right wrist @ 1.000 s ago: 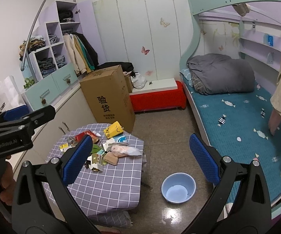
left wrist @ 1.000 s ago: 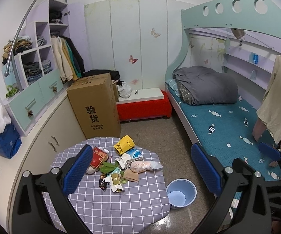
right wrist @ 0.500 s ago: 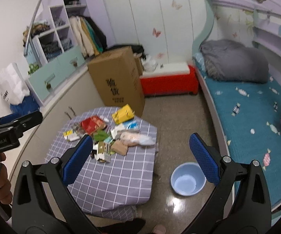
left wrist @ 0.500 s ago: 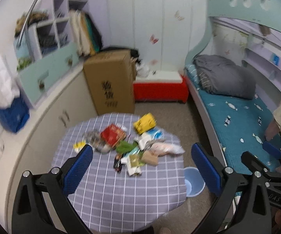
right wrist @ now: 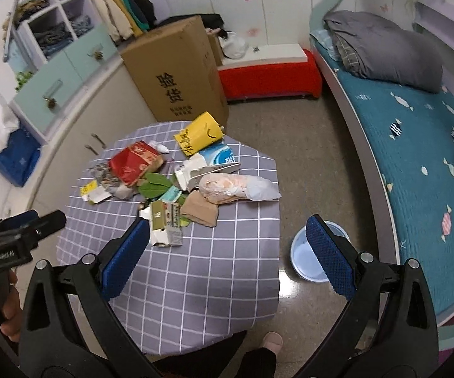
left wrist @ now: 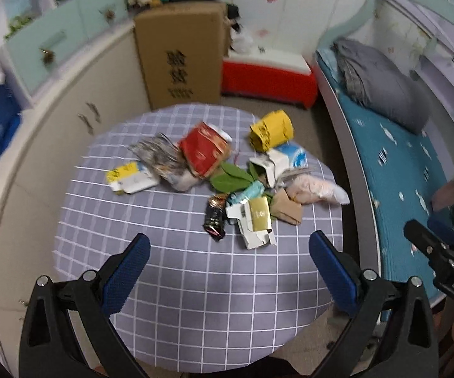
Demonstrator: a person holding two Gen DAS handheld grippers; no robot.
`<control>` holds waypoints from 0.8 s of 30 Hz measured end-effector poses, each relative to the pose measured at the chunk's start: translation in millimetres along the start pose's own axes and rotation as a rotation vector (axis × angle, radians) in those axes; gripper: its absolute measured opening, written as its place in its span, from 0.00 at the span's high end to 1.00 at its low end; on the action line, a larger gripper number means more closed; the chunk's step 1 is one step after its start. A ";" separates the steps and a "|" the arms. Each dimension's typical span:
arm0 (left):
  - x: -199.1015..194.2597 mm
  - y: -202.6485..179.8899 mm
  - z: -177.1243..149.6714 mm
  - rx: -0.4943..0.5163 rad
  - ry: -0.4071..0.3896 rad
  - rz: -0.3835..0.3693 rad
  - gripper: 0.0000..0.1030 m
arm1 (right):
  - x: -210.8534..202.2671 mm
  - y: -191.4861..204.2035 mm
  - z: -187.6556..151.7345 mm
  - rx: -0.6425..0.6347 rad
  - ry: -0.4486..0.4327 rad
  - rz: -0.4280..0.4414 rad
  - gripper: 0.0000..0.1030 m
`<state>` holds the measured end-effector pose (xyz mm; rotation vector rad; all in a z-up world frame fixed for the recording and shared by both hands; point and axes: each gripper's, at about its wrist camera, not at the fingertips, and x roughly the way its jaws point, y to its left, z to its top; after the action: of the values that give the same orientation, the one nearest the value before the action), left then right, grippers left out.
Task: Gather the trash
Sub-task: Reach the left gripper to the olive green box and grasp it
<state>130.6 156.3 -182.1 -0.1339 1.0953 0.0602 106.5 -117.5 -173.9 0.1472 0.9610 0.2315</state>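
Note:
A pile of trash lies on a round table with a grey checked cloth (left wrist: pixel 195 299) (right wrist: pixel 195 283): a yellow bag (left wrist: pixel 271 130) (right wrist: pixel 200 135), a red packet (left wrist: pixel 203 152) (right wrist: pixel 132 162), green leaves (left wrist: pixel 230 179), a pink plastic bag (left wrist: pixel 315 190) (right wrist: pixel 236 187), a brown wrapper (right wrist: pixel 200 209), a gold-and-white carton (left wrist: pixel 257 223) (right wrist: pixel 164 228) and a black wrapper (left wrist: pixel 214 220). A light blue bin (right wrist: pixel 309 261) stands on the floor right of the table. My left gripper (left wrist: pixel 227 267) is open above the table's near part. My right gripper (right wrist: pixel 227 258) is open above the table's right edge.
A tall cardboard box (left wrist: pixel 179 56) (right wrist: pixel 176 72) stands behind the table, with a red bench (left wrist: pixel 268 75) beside it. Cabinets and drawers (right wrist: pixel 69 72) run along the left. A bunk bed with a teal mattress (right wrist: pixel 416 157) and grey duvet is on the right. My foot (right wrist: pixel 271 341) shows below.
Both grippers have moved forward and tilted down towards the table, so the trash pile looks larger and nearer. Both stay open and empty.

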 end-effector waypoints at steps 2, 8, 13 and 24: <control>23.0 -4.1 5.1 0.020 0.049 -0.029 0.04 | 12.9 3.2 2.0 0.008 0.014 -0.022 0.06; 96.2 -31.2 8.3 0.117 0.187 -0.059 0.04 | 49.4 0.2 2.7 0.049 0.056 -0.089 0.06; 147.0 -38.3 9.0 0.133 0.258 -0.024 0.04 | 77.6 -8.6 -1.5 0.103 0.087 -0.124 0.06; 188.4 -36.1 18.0 0.126 0.344 -0.077 0.65 | 104.1 -21.9 8.1 0.209 0.087 -0.117 0.06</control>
<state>236.7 119.6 -338.7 -0.0738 1.4321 -0.1047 173.3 -111.8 -256.9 0.2730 1.0757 0.0291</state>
